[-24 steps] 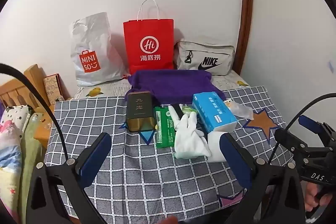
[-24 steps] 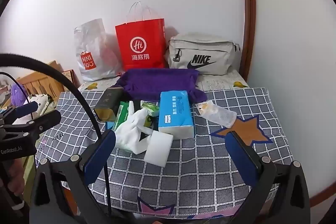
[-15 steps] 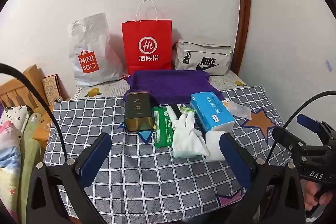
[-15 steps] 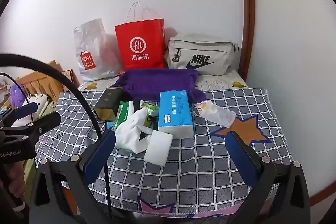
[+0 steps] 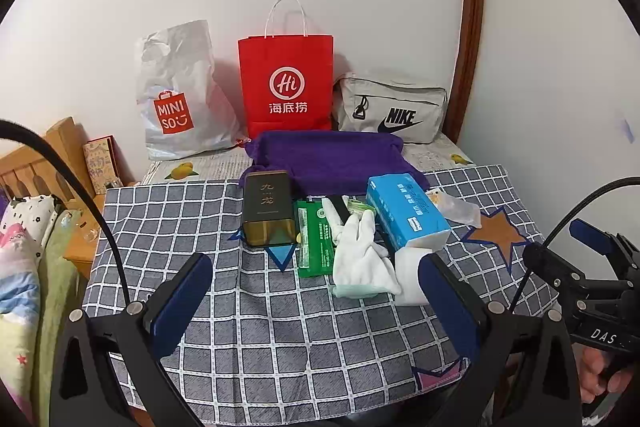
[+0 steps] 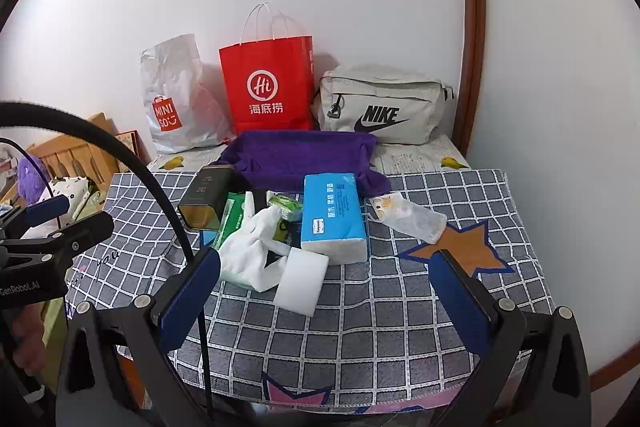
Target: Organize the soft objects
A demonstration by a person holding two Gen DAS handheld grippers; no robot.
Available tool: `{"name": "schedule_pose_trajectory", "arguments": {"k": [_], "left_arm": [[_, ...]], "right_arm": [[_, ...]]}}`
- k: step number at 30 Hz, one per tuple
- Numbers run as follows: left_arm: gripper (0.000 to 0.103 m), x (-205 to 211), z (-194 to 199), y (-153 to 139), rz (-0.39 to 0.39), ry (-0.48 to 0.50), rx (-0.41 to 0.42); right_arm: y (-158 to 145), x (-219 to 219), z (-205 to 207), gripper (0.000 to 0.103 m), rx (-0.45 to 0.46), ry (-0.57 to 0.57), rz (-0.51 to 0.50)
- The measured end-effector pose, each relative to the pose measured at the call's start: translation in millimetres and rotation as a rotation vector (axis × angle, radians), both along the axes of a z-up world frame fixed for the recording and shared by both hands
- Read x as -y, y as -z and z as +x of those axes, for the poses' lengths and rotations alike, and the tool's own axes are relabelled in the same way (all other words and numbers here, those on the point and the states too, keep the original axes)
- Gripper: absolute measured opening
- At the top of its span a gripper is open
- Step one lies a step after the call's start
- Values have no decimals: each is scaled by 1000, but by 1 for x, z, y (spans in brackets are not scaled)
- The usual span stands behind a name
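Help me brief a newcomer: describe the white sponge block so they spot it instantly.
On the checked tablecloth, find the blue tissue pack in front of the purple towel. Just nearer than that pack's front end lies the white sponge block, against the white glove. Unlike the limp glove, it is a plain, smooth-faced slab.

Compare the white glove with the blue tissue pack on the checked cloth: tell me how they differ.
The white glove is limp and crumpled, its fingers splayed; the blue tissue pack keeps a neat brick shape. The glove is plain white cloth; the pack has a printed blue wrapper with white tissue showing at its near end. The glove lies flatter, the pack thicker. Both rest on the checked cloth, close together near its middle, and neither is held.
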State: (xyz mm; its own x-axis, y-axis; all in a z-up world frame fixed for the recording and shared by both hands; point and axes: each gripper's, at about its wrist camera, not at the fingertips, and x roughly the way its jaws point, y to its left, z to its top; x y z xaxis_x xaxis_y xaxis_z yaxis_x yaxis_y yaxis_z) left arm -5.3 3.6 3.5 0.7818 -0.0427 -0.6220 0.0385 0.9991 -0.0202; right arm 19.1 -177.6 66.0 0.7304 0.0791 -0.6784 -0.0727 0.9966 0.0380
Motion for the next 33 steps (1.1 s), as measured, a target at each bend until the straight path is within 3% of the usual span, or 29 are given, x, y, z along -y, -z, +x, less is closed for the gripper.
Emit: {"name": "schedule_pose_trajectory", "arguments": {"k": [33], "left_arm": [[103,-2,-3,1,23,5,-5]], "right_arm": [[-4,2,-1,102,12,-1,-5]]}}
